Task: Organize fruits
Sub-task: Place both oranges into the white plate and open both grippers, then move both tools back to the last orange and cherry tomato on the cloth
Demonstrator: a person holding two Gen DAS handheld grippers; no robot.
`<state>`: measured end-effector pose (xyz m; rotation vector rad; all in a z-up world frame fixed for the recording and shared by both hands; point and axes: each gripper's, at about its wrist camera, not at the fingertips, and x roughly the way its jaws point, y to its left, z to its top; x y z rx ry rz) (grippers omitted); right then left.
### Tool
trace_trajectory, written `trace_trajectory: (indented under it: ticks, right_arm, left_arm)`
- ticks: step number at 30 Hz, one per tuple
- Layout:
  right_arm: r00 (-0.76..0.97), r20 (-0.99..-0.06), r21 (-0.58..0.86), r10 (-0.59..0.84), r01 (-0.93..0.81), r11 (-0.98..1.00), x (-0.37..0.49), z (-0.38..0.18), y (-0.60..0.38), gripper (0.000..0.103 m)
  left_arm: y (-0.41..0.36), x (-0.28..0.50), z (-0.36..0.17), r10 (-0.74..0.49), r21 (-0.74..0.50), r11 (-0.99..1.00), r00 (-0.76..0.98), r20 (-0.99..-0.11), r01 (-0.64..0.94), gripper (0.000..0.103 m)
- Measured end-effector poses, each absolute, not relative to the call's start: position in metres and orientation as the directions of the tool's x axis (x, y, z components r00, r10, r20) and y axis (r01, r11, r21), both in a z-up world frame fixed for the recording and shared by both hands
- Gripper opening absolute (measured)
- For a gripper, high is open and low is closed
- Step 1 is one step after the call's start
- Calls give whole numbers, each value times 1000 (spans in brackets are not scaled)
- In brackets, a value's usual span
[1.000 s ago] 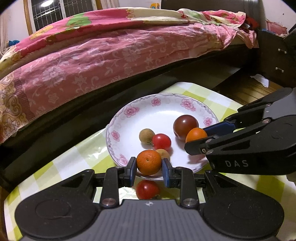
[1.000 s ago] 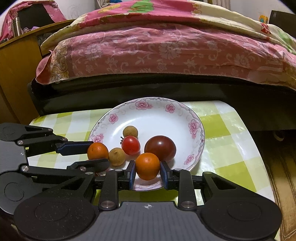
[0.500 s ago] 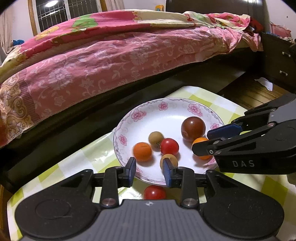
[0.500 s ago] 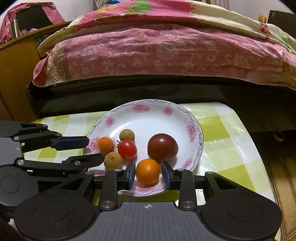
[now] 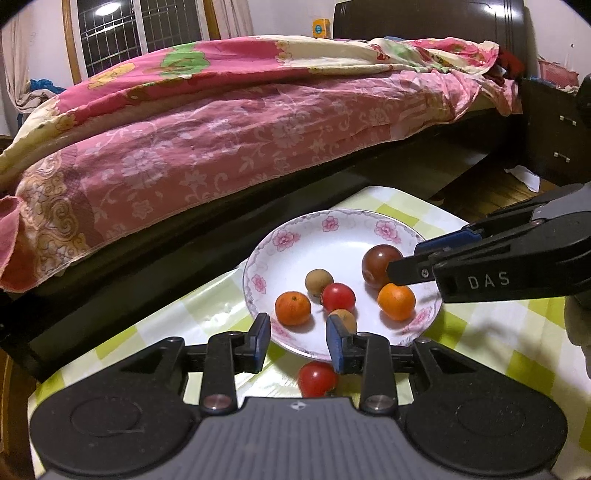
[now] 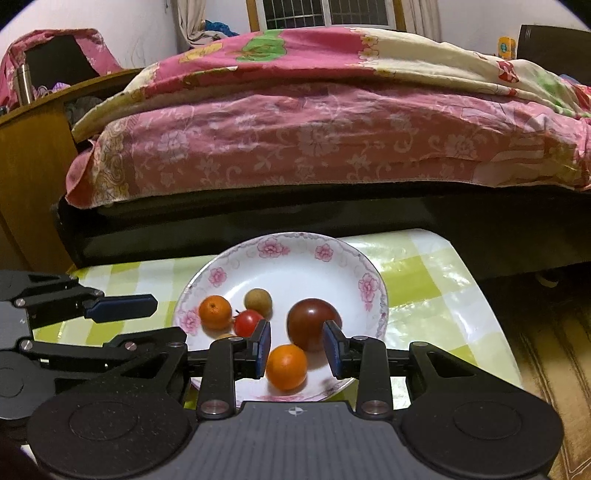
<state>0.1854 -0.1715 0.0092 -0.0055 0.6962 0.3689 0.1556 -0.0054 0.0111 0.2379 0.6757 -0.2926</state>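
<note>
One red tomato (image 5: pixel 317 378) lies off the plate (image 5: pixel 332 236), on the cloth just beside its near rim, right under the left gripper (image 5: pixel 298 339). Left jaws have just widened, empty. Right gripper (image 6: pixel 296 347) stands parted around an orange (image 6: pixel 286 367), not pressing.

Pink floral quilt (image 5: pixel 229 122) heaped on dark bed (image 6: pixel 332 218) — barred window (image 5: pixel 147 26) behind, green-checked tablecloth (image 6: pixel 424 269) below.

Dim warm indoor light, a ceiling lamp mirrored in the window (image 5: pixel 107 9), fisheye-bent dark corners.
</note>
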Motion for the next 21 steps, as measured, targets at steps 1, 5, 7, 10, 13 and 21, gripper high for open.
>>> trace_trajectory:
  ticks: [1, 5, 7, 10, 13, 21]
  right_arm:
    - [700, -629, 128, 339, -337, 933, 184, 10, -171, 30]
    - [676, -641, 138, 364, -365, 921, 173, 10, -162, 30]
    - [661, -648, 138, 377, -386, 912, 167, 10, -157, 30]
    - [646, -655, 134, 392, -411, 901, 158, 10, -149, 30]
    - [632, -665, 133, 398, -425, 896, 151, 8, -145, 30]
    - [591, -703, 126, 394, -442, 888, 138, -3, -139, 30]
  left_arm:
    - [-4, 153, 12, -190, 119, 932, 740, -645, 343, 41]
    - [4, 141, 16, -203, 107, 929, 727, -656, 355, 43]
    - [8, 132, 16, -208, 102, 926, 719, -663, 362, 45]
    - [13, 123, 12, -216, 88, 924, 698, -683, 372, 45]
    - [13, 115, 7, -228, 78, 918, 677, -700, 389, 45]
    - [7, 110, -6, -223, 87, 907, 647, -729, 412, 45]
